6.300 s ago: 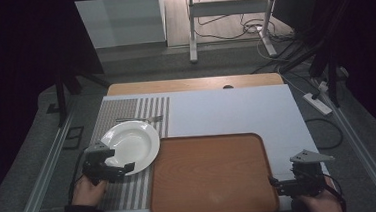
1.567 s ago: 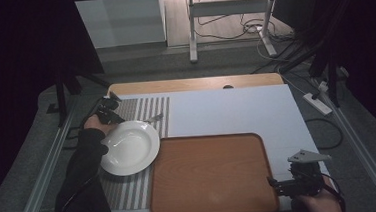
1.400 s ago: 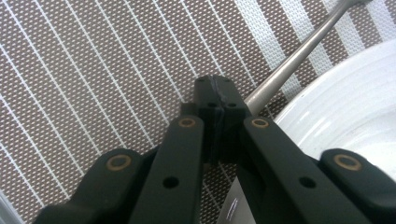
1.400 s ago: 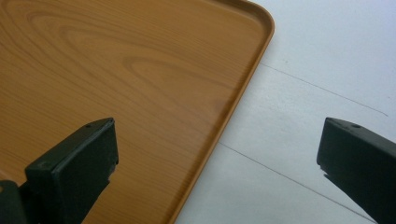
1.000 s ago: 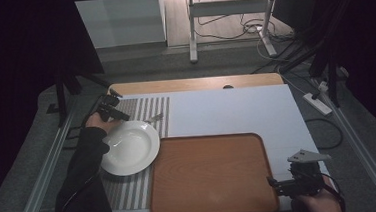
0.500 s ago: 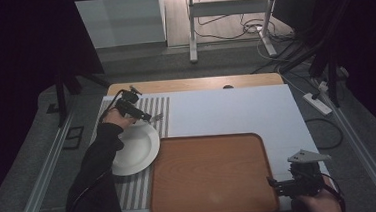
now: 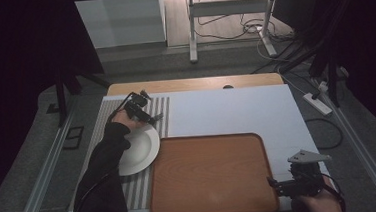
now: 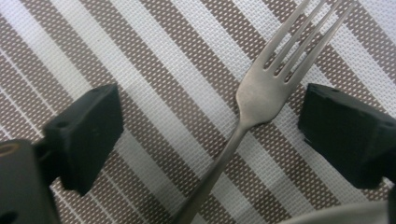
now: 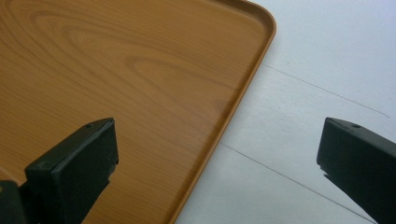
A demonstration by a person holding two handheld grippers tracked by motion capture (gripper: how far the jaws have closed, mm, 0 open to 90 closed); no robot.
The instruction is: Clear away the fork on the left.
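A metal fork (image 8: pixel 261 93) lies on the brown-and-white striped placemat (image 8: pixel 140 70), tines pointing away from me. My left gripper (image 8: pixel 210 119) hovers low over it with a pad on each side of the fork's neck. The jaws have just been closing a little, but neither pad touches the fork, so the gripper is open. In the high view the left gripper (image 7: pixel 140 108) is at the placemat's far end, just beyond the white plate (image 7: pixel 138 148), with the fork (image 7: pixel 156 117) at its tip. My right gripper (image 9: pixel 215 149) stands open over the right edge of the wooden tray (image 9: pixel 116 70), holding nothing.
The wooden tray (image 7: pixel 211 174) lies at the front middle, its left edge against the plate. The white table top (image 7: pixel 236 110) stretches behind it. The right gripper (image 7: pixel 284 184) rests at the tray's near right corner. A wooden strip (image 7: pixel 194 84) runs along the table's far edge.
The left hand has moved right along the placemat's far end, from its left corner to over the fork. The right hand has stayed in place.
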